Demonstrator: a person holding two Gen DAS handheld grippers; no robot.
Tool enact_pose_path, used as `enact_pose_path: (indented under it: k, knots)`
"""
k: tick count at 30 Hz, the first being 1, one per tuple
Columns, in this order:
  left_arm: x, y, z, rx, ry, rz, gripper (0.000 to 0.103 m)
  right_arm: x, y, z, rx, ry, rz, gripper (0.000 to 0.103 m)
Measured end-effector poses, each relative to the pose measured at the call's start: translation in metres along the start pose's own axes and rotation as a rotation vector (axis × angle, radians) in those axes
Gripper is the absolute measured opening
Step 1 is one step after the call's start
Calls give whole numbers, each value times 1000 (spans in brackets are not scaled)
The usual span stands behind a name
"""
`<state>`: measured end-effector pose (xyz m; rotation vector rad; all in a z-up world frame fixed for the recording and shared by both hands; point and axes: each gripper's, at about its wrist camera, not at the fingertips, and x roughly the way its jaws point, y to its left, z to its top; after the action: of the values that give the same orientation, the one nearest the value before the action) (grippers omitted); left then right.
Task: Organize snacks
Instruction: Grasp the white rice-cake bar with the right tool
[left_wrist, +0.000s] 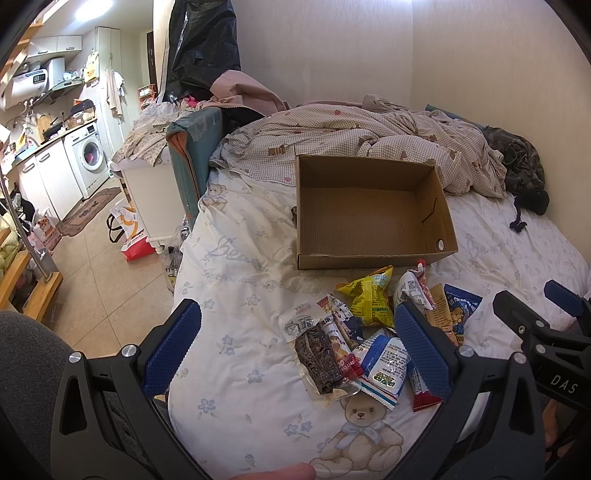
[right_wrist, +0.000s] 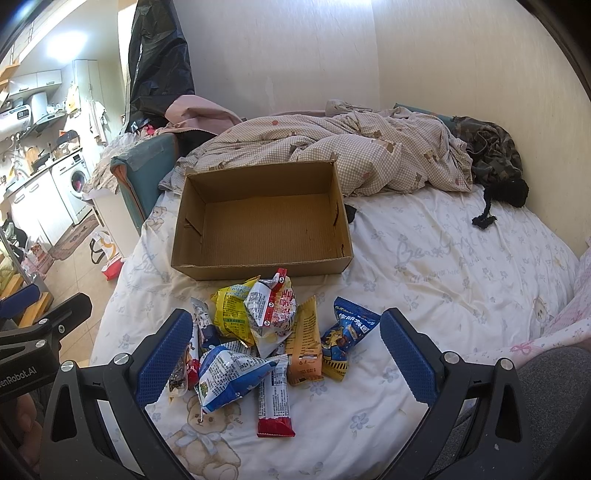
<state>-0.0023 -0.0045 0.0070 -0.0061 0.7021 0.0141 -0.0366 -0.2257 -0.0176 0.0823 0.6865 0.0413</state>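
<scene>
In the left wrist view, the left claw (left_wrist: 295, 350) is seen spread wide with nothing held, above a heap of snack packets (left_wrist: 373, 332) on the bed (left_wrist: 240, 288). The cardboard box (left_wrist: 369, 254) (empty) is set just beyond the heap. No packet is yet boxed, so the first pick is judged pending; a closing on the dark jerky pack (left_wrist: 319, 362) is called for.

In the right wrist view, the right claw (right_wrist: 284, 354) is likewise shown wide and empty; only here is the red-ended bar (right_wrist: 275, 398) fully seen.

Bed (right_wrist: 443, 266), tiled floor (left_wrist: 103, 295), kitchen beyond
</scene>
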Motion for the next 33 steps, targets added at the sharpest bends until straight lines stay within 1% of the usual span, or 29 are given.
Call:
enact_pose_path:
  k: [12,14,15,16,18,20,22,23,24,25,26,27,29,30,33]
  knots:
    - [0,-1,0,2,4,1,103,0,0,0,1,4,2,103]
    - [1,0,2,1,14,-2,103,-2,-1,5,11,19,11,103]
    - [1,3,2,1,23,-4,103,1,-3,6,22,42,27,103]
    - [3,4,1,-1,28,-5,103,5,-6,9,40,79,60,103]
    - [6,9,1,-11,46,-1,103,20,-14,12,80,190,111,103]
    - [9,15,1,-28,63,13,103,39,-26,14,122,308,122,103]
    - [13,19,-1,-43,79,21,103,53,-40,9,186,380,132,103]
    - [15,21,-1,-55,85,23,103,63,-48,3,230,437,138,103]
    - [17,22,-1,-62,90,26,103,76,-55,-7,278,511,149,101]
    - [18,23,-1,-69,97,30,103,84,-57,-17,299,554,153,90]
    - [21,24,-1,-76,107,32,103,96,-57,-28,311,629,155,84]
    - [23,24,-1,-80,115,32,103,104,-55,-35,305,671,152,78]
    - [28,25,-1,-85,131,36,103,120,-44,-48,275,759,162,70]
    - [29,25,-1,-82,137,42,103,127,-37,-52,256,788,160,68]
    - [34,29,-3,-90,164,57,103,144,-18,-58,166,806,123,62]
